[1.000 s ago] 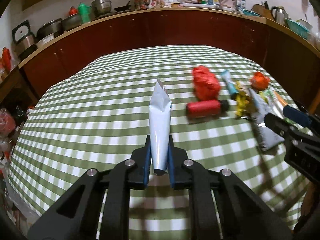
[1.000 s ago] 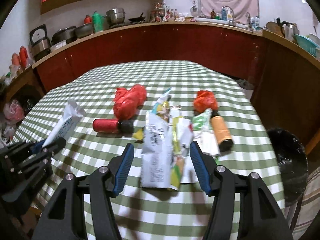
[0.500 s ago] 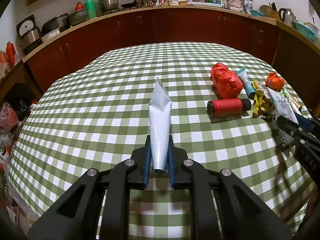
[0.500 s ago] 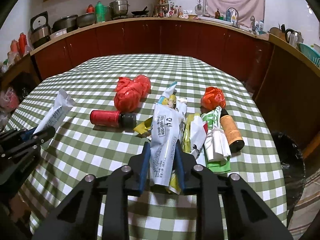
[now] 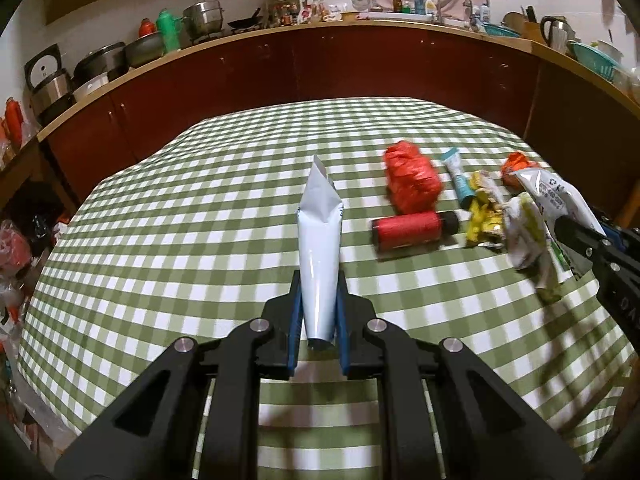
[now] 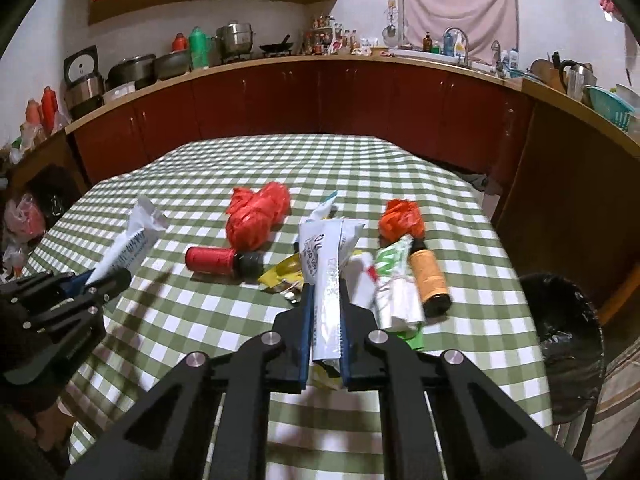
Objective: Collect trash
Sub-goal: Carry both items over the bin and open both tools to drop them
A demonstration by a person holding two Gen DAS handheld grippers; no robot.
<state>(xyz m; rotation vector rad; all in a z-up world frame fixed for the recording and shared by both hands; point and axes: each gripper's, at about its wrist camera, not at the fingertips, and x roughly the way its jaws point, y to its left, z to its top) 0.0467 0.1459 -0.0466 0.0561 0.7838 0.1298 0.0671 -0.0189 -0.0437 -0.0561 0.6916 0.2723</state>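
While clamped on a white tube point(image 5: 319, 248), left gripper point(image 5: 318, 322) hovers above checked cloth point(image 5: 180, 240); right gripper point(image 6: 326, 322) pinches a white wrapper point(image 6: 326, 276), near red spool point(image 6: 212, 261).

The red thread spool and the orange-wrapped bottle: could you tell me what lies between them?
In the right wrist view, between red spool and bottle lie yellow wrappers, the held white packet and a white-green bag.

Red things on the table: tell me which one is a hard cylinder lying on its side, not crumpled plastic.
The red bottle with the black cap, lying on its side nearest the left gripper. The red bag behind it and the orange-red bag are crumpled plastic.
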